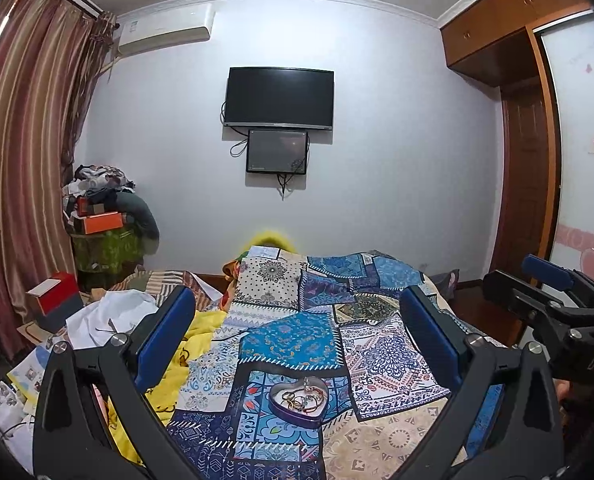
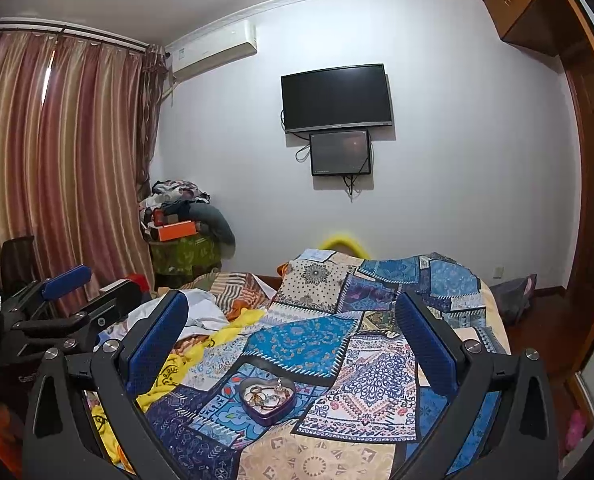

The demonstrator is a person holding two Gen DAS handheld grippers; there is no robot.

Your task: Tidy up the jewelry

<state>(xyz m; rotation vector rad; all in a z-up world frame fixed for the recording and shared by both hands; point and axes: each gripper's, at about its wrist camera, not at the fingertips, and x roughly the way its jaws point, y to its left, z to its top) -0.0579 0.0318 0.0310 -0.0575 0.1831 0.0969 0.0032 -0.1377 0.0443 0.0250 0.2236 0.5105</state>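
Observation:
A heart-shaped purple tin (image 1: pixel 299 402) lies on the patchwork bedspread (image 1: pixel 297 340), holding several bracelets and rings (image 1: pixel 301 396). It also shows in the right wrist view (image 2: pixel 268 400). My left gripper (image 1: pixel 297 300) is open and empty, held above and behind the tin. My right gripper (image 2: pixel 291 304) is open and empty too, above the tin. Each gripper shows at the edge of the other's view: the right one (image 1: pixel 553 292) and the left one (image 2: pixel 73 296).
White cloth and a yellow blanket (image 1: pixel 185 344) are bunched at the bed's left. A red and white box (image 1: pixel 53 296) and papers lie further left. A pile of clothes and boxes (image 1: pixel 105 216) stands in the far corner. A wardrobe (image 1: pixel 537 120) is on the right.

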